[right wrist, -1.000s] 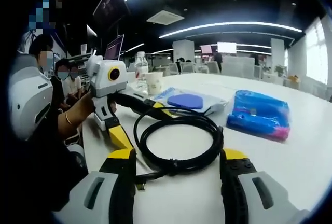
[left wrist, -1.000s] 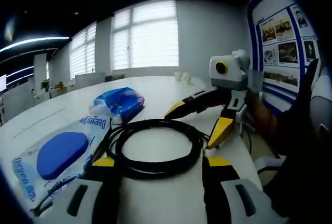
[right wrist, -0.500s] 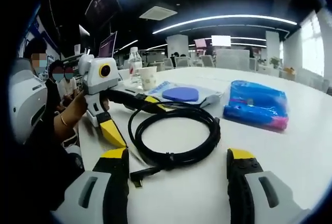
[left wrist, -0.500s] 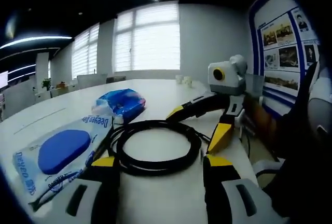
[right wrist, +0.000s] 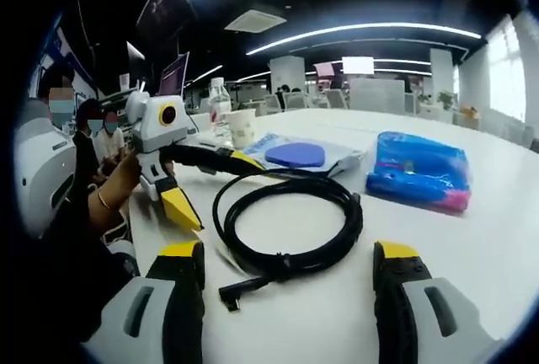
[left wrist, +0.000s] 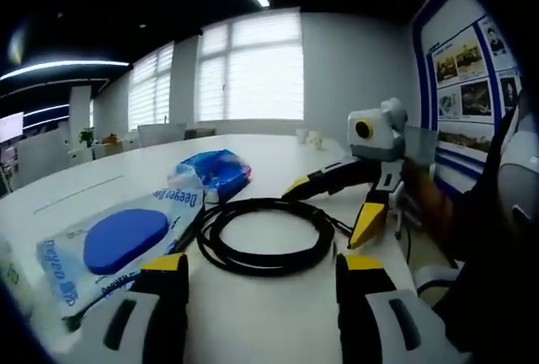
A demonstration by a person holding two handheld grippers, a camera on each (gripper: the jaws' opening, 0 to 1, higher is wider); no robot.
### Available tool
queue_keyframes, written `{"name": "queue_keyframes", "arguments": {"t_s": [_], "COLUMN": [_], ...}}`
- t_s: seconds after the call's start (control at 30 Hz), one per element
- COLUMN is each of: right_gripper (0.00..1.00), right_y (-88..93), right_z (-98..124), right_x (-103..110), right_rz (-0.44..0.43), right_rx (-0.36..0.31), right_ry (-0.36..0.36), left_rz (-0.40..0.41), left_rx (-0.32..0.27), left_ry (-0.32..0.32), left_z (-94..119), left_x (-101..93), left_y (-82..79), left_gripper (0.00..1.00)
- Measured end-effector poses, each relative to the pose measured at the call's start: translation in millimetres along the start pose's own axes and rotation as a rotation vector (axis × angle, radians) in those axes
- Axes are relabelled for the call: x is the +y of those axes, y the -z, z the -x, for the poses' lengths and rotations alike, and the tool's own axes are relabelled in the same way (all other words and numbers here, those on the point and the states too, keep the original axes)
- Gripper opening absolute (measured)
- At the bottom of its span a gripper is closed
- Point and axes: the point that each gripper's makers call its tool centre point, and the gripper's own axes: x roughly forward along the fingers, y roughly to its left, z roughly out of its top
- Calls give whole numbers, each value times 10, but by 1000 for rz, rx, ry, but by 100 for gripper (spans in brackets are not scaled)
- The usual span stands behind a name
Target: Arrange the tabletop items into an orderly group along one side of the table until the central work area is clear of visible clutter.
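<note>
A coiled black cable (left wrist: 265, 204) (right wrist: 356, 221) lies flat on the white table (left wrist: 278, 313), just ahead of both grippers. My left gripper (left wrist: 261, 267) is open, its yellow-tipped jaws short of the coil; in the right gripper view the left gripper (right wrist: 212, 185) comes in from the left with one jaw tip at the coil's edge. My right gripper (right wrist: 288, 253) is open too, and in the left gripper view the right gripper (left wrist: 333, 206) reaches toward the coil's far side. A wet-wipes pack with a blue lid (left wrist: 118, 242) (right wrist: 295, 155) and a blue plastic bag (left wrist: 210, 170) (right wrist: 417, 179) lie beside the cable.
A paper cup (right wrist: 244, 132) and a water bottle (right wrist: 221, 103) stand behind the wipes pack. People sit at the table's edge (right wrist: 63, 120). A poster wall (left wrist: 463, 69) stands close behind the person's arm. The table stretches bare toward the windows.
Both views have drawn back a little: the cable coil, earlier overlapping the jaw tips, now lies just ahead of them. The items on the table have not shifted.
</note>
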Motion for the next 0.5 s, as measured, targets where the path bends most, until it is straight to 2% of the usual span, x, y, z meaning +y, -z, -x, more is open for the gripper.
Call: {"name": "queue_keyframes", "arguments": {"t_s": [0.13, 0.3, 0.5], "right_gripper": [84, 85, 86], "right_y": [-25, -31, -124], "right_z": [1, 4, 21], "right_x": [6, 4, 70], "right_rz": [-1, 3, 16], "right_rx": [-2, 10, -8], "right_ry": [3, 17, 8], "left_rz": [21, 2, 22], "left_rx": [-4, -13, -32], "left_ry": [-1, -30, -33], "left_z": [28, 104, 225], "left_x": [6, 37, 47], "left_y": [-12, -60, -112], "left_gripper": [73, 74, 77]}}
